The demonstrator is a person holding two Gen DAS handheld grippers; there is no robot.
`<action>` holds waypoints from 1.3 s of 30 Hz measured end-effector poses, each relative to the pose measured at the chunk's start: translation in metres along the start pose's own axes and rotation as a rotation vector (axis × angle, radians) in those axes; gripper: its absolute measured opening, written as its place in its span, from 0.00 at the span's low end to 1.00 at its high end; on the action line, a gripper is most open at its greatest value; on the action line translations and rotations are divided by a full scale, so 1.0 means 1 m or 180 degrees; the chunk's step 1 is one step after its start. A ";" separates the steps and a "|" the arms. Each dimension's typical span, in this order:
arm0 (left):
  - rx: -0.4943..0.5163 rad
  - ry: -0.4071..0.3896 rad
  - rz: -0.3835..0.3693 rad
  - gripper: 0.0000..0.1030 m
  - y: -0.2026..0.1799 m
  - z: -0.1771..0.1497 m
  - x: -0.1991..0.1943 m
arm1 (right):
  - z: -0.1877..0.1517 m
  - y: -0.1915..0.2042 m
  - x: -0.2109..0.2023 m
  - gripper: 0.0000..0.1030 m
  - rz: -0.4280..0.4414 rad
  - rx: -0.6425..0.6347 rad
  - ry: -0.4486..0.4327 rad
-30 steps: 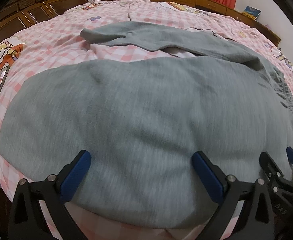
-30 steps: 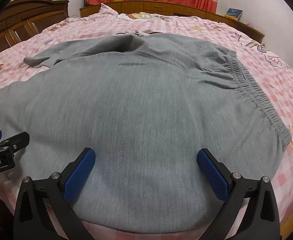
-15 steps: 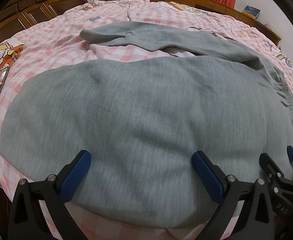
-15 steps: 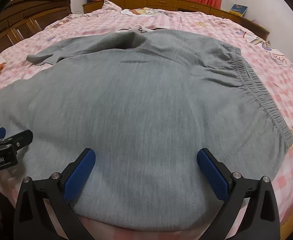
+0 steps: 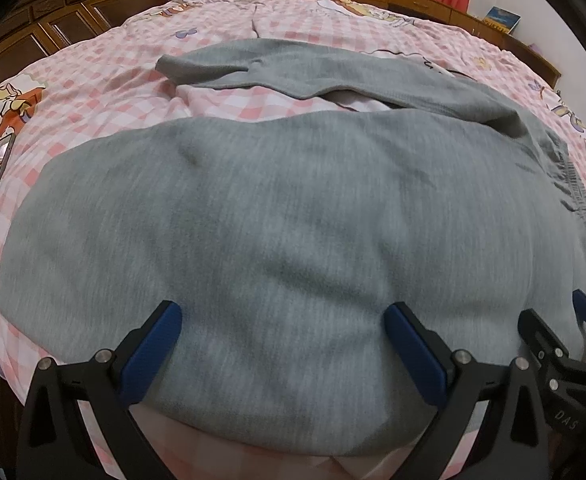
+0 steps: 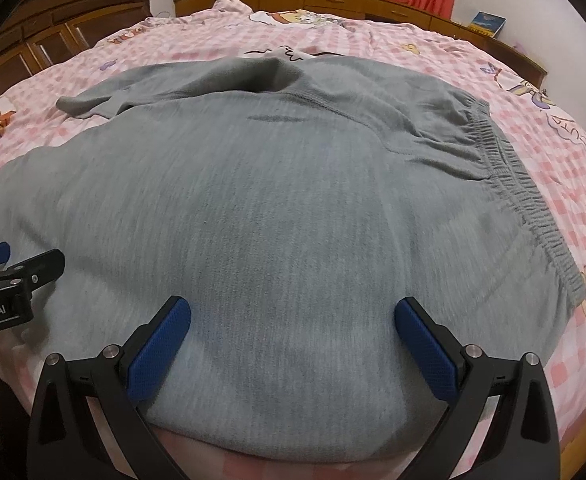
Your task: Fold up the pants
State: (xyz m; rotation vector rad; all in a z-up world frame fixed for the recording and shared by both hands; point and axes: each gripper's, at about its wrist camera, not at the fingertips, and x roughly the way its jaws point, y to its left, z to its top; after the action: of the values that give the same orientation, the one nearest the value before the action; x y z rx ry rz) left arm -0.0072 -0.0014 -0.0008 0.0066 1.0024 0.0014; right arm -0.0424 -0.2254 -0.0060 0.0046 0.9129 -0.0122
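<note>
Grey pants [image 5: 293, 216] lie spread across a pink checked bed cover [image 5: 93, 80], waistband [image 6: 533, 200] to the right and legs running left. The far leg [image 5: 293, 68] sits apart from the near one, with a strip of cover showing between them.

Change over the last second: in both views the pants sit slightly lower and the far room shows more, so both tongs appear to have risen or tilted a little. The cloth itself has not moved. By this reading the fold has not begun; both tools are only lining up on the near edge.

Left gripper [image 5: 281, 344]: fingers spread wide over the near leg, pinching nothing. Right gripper [image 6: 293, 340]: likewise spread, empty, over the seat area just beside the left one.

Edges and room: the near hem [image 6: 273, 448] lies close to the bed's front edge, leaving little margin there. Beyond the pants the cover is open up to the wooden headboard [image 6: 333, 0]; a dark wardrobe [image 5: 53, 16] stands left, well apart.
</note>
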 end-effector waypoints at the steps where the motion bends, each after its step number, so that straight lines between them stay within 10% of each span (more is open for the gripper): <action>1: 0.0004 0.0003 0.0000 1.00 0.000 0.000 0.000 | 0.000 0.000 0.000 1.00 -0.0001 -0.0010 0.0005; 16: 0.0251 0.0015 -0.0044 1.00 0.005 0.022 -0.009 | 0.032 -0.023 -0.010 0.95 0.0339 -0.0329 0.0185; 39: 0.0115 -0.0214 0.0269 1.00 0.075 0.176 0.027 | 0.160 -0.093 0.036 0.94 -0.0052 -0.0698 0.0174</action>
State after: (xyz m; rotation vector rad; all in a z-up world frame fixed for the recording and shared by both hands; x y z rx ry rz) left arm 0.1558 0.0729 0.0713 0.0816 0.9342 0.0601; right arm 0.1050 -0.3204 0.0636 -0.2070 0.9649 0.0732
